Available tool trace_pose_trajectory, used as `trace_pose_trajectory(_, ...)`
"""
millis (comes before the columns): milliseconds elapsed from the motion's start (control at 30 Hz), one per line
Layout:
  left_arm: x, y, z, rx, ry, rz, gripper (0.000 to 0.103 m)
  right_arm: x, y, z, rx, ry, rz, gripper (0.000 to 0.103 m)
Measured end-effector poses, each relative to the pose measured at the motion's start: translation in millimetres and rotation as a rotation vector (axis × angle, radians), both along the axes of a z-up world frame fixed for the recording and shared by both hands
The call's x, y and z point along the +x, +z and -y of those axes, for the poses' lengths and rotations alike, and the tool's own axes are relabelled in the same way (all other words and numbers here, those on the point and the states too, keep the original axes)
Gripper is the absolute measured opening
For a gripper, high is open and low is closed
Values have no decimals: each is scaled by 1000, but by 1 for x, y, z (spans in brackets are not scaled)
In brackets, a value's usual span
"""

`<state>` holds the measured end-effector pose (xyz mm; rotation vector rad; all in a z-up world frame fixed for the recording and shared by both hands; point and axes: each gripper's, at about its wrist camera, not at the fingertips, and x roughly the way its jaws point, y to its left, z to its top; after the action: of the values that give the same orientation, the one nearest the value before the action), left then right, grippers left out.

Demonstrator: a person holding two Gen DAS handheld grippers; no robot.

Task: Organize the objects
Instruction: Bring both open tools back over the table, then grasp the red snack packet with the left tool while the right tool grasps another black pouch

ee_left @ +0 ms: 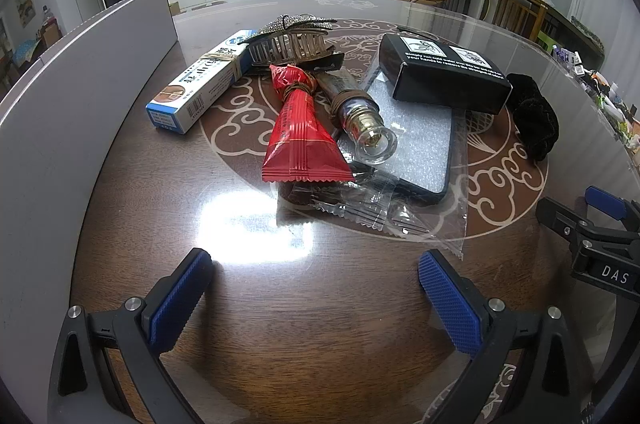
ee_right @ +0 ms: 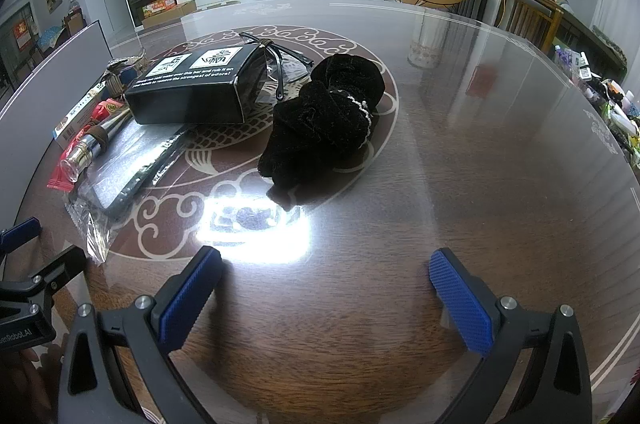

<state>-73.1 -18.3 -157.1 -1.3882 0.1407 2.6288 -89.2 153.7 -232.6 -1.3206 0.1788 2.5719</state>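
A pile of small objects lies mid-table. In the left wrist view: a red snack packet [ee_left: 302, 136], a glass-capped bottle [ee_left: 360, 120], a white and blue box [ee_left: 200, 80], a hair claw clip [ee_left: 290, 42], a black box [ee_left: 444, 72], a phone case in a clear bag [ee_left: 416, 148] and a black velvet scrunchie [ee_left: 534, 116]. My left gripper [ee_left: 316, 292] is open and empty, in front of the pile. My right gripper [ee_right: 326, 288] is open and empty, in front of the scrunchie [ee_right: 324, 120] and black box [ee_right: 192, 88].
A grey panel [ee_left: 80, 84] stands along the table's left edge. Small bottles and clutter [ee_right: 616, 104] line the far right edge. The right gripper shows at the right of the left wrist view [ee_left: 596, 240]. Glasses [ee_right: 280, 64] lie behind the black box.
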Motion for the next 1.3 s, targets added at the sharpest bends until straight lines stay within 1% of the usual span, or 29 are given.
trace_pose_trajectory(167,0,1,0,1,-11,6,103,0,0,0,0,0,0,103)
trace_pose_trajectory(300,10,4,10,-9,-93,66,103,0,0,0,0,1,0,103)
trace_pose_trajectory(367,9,12,24,36,-93,73,103,0,0,0,0,1,0,103)
trace_pose_trajectory(433,-5,29,40,90,-55,44,103,0,-1,1,0,1,0,103)
trace_pose_trajectory(500,-32,47,48,122,-29,10,103,0,-1,0,0,1,-1,103)
trace_pose_trajectory(533,-47,51,49,128,-22,14,103,0,-1,0,0,1,-1,103)
trace_pose_trajectory(567,-64,51,50,145,-19,38,101,0,-1,0,0,1,-1,103)
trace_pose_trajectory(600,-77,48,50,156,-14,64,86,-1,-1,-1,1,1,-1,103)
trace_pose_trajectory(633,-88,42,50,163,-6,95,78,0,-1,0,1,1,-1,103)
trace_pose_trajectory(667,-99,34,50,174,1,130,67,-1,-1,-1,1,1,-1,103)
trace_pose_trajectory(700,-108,27,49,194,0,163,64,-1,-1,-1,1,1,-1,103)
trace_pose_trajectory(733,-114,20,45,200,-10,183,63,-1,-1,-1,1,1,-1,103)
trace_pose_trajectory(767,-115,20,39,174,-24,157,63,-1,-1,-1,1,1,-1,103)
trace_pose_trajectory(800,-115,20,31,135,-48,138,51,-1,-1,0,1,1,-1,103)
trace_pose_trajectory(833,-114,18,26,98,-53,122,42,-1,-1,-1,1,1,-1,103)
trace_pose_trajectory(867,-112,18,25,74,-39,104,24,-1,-1,-1,1,1,-1,103)
trace_pose_trajectory(900,-109,18,27,88,-28,96,24,-1,-1,-1,1,1,-1,103)
trace_pose_trajectory(933,-105,18,32,108,-10,92,20,-1,-1,0,1,1,-1,103)
trace_pose_trajectory(967,-96,17,39,135,11,89,20,-1,-1,-1,1,1,-1,103)
trace_pose_trajectory(1033,-77,15,50,143,21,85,20,-1,-1,-1,1,1,-1,103)
trace_pose_trajectory(1100,-47,17,55,121,14,75,20,-2,-1,-1,1,1,-1,103)
trace_pose_trajectory(1167,-22,15,58,82,6,57,23,-1,-1,-1,1,1,-1,103)
trace_pose_trajectory(1200,-14,15,59,65,3,50,27,-1,-1,-1,1,1,-1,103)
trace_pose_trajectory(1233,-7,17,62,45,2,47,32,-1,-1,-1,1,1,-1,103)
trace_pose_trajectory(1267,-6,16,61,18,4,49,52,-1,-1,-1,1,1,-1,103)
trace_pose_trajectory(1300,-7,15,61,1,7,55,77,-1,-1,-1,1,1,-1,103)
